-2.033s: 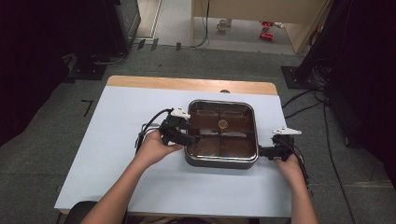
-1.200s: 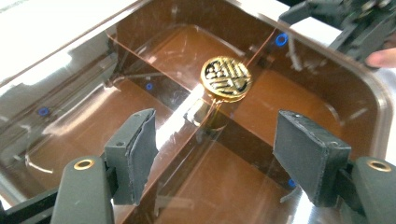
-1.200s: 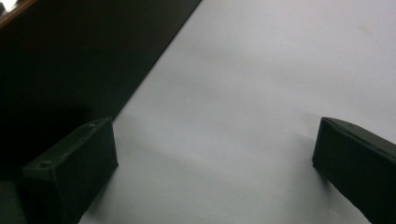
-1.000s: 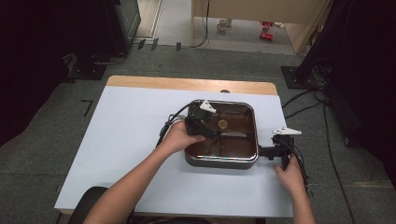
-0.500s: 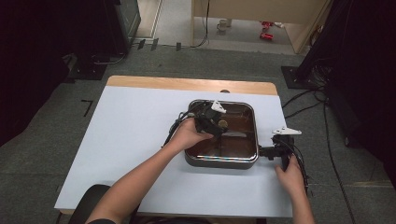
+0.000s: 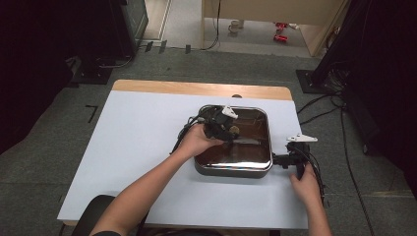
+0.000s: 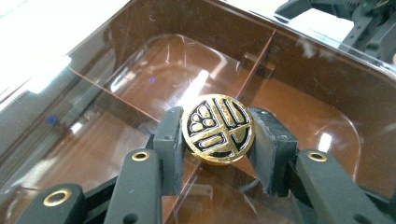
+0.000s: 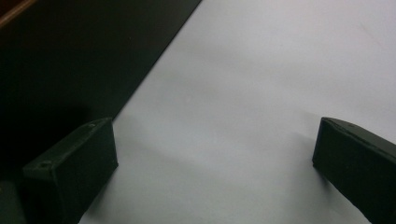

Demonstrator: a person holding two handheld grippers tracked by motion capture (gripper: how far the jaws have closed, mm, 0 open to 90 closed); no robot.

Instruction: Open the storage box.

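1. Two seconds back the left gripper (image 6: 230, 133) sat at the left rim of the box (image 6: 209, 167). It is now over the box's middle, reaching in from the left.
2. Its jaws have just been closing. They now pinch the gold knob (image 7: 218, 129) from both sides, pads pressed to its edge (the knob is round, black pattern on the face).
3. The knob sits on the clear brown lid (image 7: 140, 60), at the centre where the dividers beneath cross.
4. The right gripper (image 6: 276, 159) has held its place: at the box's right side, near the front corner, the hand (image 6: 305, 184) low on the table (image 6: 137, 147).
5. Its jaws stand spread with only bare white table between them; the dark box wall runs along the left jaw in the right gripper view.
6. Edges: the box lies right of centre, its right wall near the table's right edge, its back wall just short of the wooden strip (image 6: 196, 88) at the far side.
7. Open room: broad bare table to the left and front of the box; a narrow margin on the right, taken up by the right hand.
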